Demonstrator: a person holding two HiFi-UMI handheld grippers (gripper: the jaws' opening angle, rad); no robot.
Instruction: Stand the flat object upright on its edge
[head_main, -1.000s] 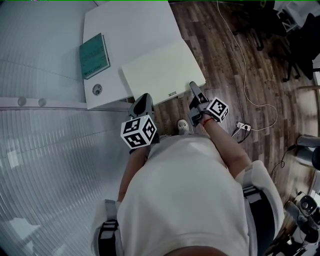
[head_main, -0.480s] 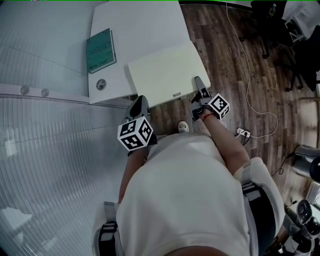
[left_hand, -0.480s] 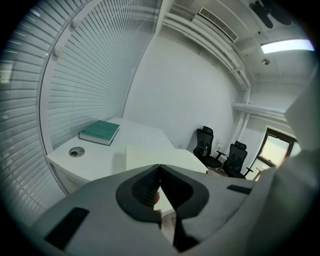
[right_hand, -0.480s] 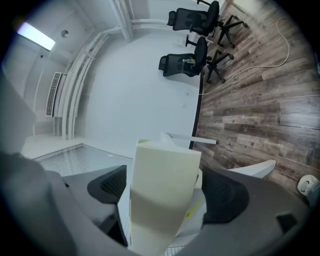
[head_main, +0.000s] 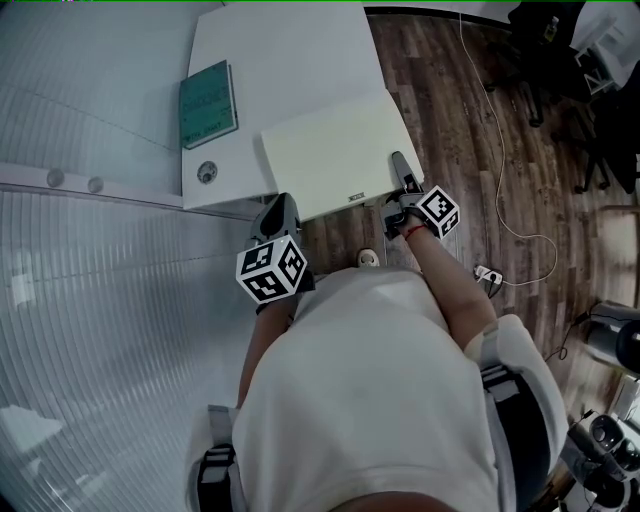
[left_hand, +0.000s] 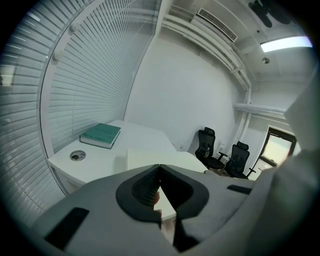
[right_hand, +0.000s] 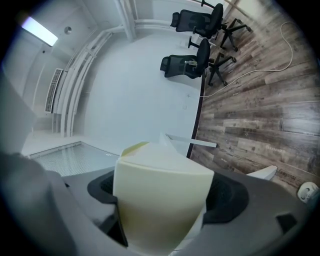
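A pale yellow flat board (head_main: 335, 155) lies on the white table (head_main: 290, 60), its near edge overhanging the table's front. My right gripper (head_main: 402, 168) is shut on the board's near right corner. In the right gripper view the board (right_hand: 160, 195) fills the gap between the jaws of the right gripper (right_hand: 162, 205). My left gripper (head_main: 278, 210) hangs just below the table's front edge, left of the board's near corner. Its jaws meet at the tips in the left gripper view, left gripper (left_hand: 160, 167), with the board (left_hand: 150, 157) lying beyond them.
A teal book (head_main: 208, 104) and a round grommet (head_main: 207, 172) sit on the table's left side, beside slatted blinds (head_main: 100, 300). A white cable (head_main: 500, 180) and a power strip (head_main: 487, 272) lie on the wooden floor. Office chairs (head_main: 560, 40) stand at the far right.
The head view has shifted slightly, so table and board sit a little further right. The right gripper keeps its hold on the board's corner. The left gripper has barely moved.
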